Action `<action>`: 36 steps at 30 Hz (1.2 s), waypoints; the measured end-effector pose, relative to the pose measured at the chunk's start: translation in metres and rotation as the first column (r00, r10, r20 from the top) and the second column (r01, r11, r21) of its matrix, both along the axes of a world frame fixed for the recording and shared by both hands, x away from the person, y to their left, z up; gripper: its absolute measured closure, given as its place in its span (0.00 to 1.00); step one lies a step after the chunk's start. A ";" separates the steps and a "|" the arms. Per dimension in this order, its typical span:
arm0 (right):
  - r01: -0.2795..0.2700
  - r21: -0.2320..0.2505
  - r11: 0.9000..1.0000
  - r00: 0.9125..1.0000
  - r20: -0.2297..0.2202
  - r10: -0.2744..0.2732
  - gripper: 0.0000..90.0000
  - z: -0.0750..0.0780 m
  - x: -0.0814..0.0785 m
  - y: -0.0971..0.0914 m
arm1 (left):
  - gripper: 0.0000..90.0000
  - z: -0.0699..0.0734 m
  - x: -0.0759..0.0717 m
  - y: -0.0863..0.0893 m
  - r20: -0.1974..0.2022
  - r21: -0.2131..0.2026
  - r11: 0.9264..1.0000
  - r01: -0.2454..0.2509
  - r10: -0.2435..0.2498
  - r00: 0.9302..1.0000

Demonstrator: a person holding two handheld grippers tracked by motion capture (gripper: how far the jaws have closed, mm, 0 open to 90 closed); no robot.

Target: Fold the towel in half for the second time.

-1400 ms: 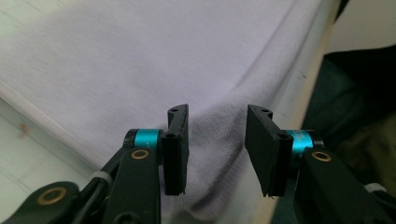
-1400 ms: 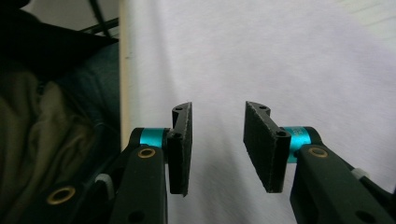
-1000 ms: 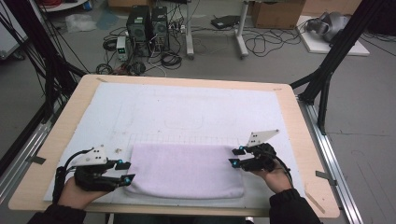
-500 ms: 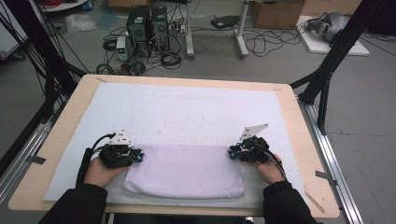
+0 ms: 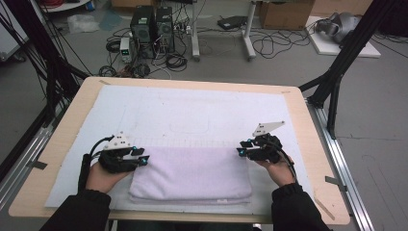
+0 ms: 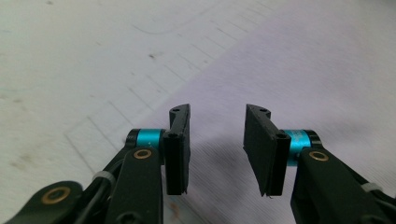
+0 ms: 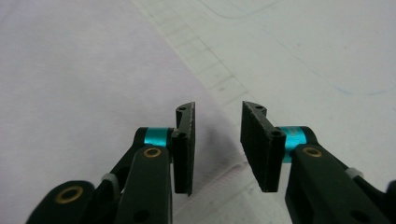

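Note:
A pale lilac towel, folded into a flat rectangle, lies on the white mat near the front of the table. My left gripper rests at the towel's far left corner, pointing right. In the left gripper view the left gripper has just been opening, with the towel below its pads and nothing gripped between them. My right gripper sits at the far right corner, pointing left. In the right gripper view the right gripper has also just been opening over the towel's edge, with nothing between its pads.
The mat covers most of the wooden table, with faint printed outlines on it beyond the towel. Black frame struts stand at both far sides. Computer boxes and cables lie on the floor behind the table.
Both hands moved forward from the towel's sides to its far corners. The left hand has since drawn back a little to the left. The towel lies as before.

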State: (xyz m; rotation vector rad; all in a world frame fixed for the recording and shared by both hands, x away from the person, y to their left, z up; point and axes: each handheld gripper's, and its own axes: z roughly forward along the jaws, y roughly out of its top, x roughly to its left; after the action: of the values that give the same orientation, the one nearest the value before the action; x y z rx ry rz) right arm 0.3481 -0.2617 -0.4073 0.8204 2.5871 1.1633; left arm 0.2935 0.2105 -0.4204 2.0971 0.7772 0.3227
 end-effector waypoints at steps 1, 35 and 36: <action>-0.014 -0.001 1.000 1.000 -0.001 0.014 0.72 0.000 -0.005 0.001 | 0.66 -0.002 -0.004 0.000 -0.003 0.001 1.000 0.017 -0.017 1.000; 0.025 0.015 1.000 0.995 -0.097 -0.023 0.42 -0.031 0.014 -0.005 | 0.51 -0.022 0.039 0.018 -0.098 0.019 0.990 -0.137 0.138 0.986; 0.024 0.006 1.000 0.994 -0.109 -0.024 0.45 -0.032 0.014 -0.003 | 0.53 -0.023 0.039 0.017 -0.102 0.012 0.991 -0.132 0.133 0.986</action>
State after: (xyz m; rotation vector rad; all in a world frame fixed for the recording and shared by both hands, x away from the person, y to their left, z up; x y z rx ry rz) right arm 0.3619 -0.2648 -0.4390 0.9394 2.6531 1.1528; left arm 0.3326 0.2274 -0.4432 2.0845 0.9804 0.2913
